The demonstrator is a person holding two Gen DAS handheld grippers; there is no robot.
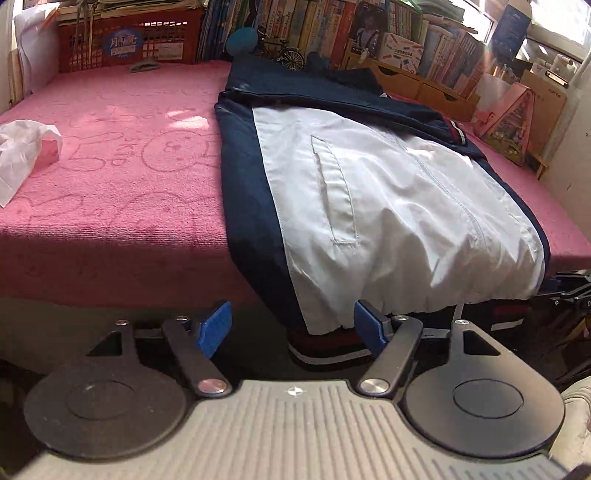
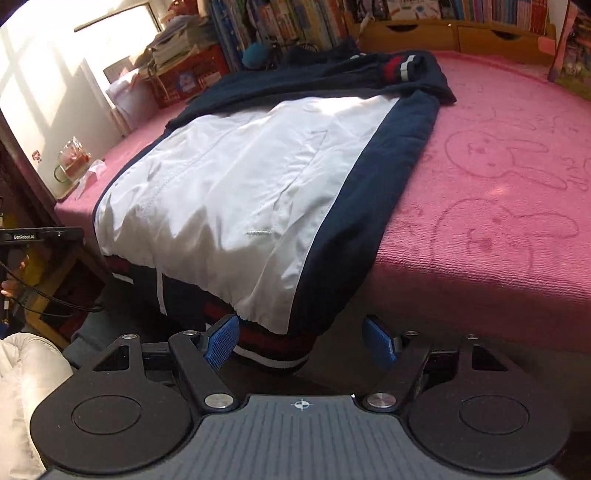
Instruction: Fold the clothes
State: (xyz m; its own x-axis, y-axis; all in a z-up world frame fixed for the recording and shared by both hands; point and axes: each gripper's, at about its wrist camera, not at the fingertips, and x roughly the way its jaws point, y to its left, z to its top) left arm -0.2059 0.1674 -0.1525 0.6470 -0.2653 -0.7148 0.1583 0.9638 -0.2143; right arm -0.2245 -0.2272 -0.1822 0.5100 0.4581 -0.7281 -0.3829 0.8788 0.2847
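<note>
Pink tabletop cover [image 1: 110, 206] stretching wide, bunny outlines pressed into the pile. Across it, the jacket [image 1: 369, 192]: white front panels up, navy sides, sleeves folded in over the upper body, striped hem band [image 2: 273, 347] spilling over the near edge. Looks partway folded, bottom-to-top fold likely next.

Left gripper [image 1: 291, 328] low at the edge, jaws wide apart, nothing between them, white hem just ahead. Right gripper [image 2: 301, 341] likewise, jaws spread and empty, striped band right in front.

For a clean fold: bite both hem corners level, catching every layer including the band, then lift together and carry toward the collar, keeping the edge taut and square.

Containers now. Red crate [image 1: 129, 44] at the far edge, papers stacked on top, inside unclear. Wooden drawers [image 2: 443, 35] closed, contents hidden. Glass mug [image 2: 72, 158] near the corner, something reddish inside. Crumpled plastic bag [image 1: 22, 155] lying loose, contents not clear.
</note>
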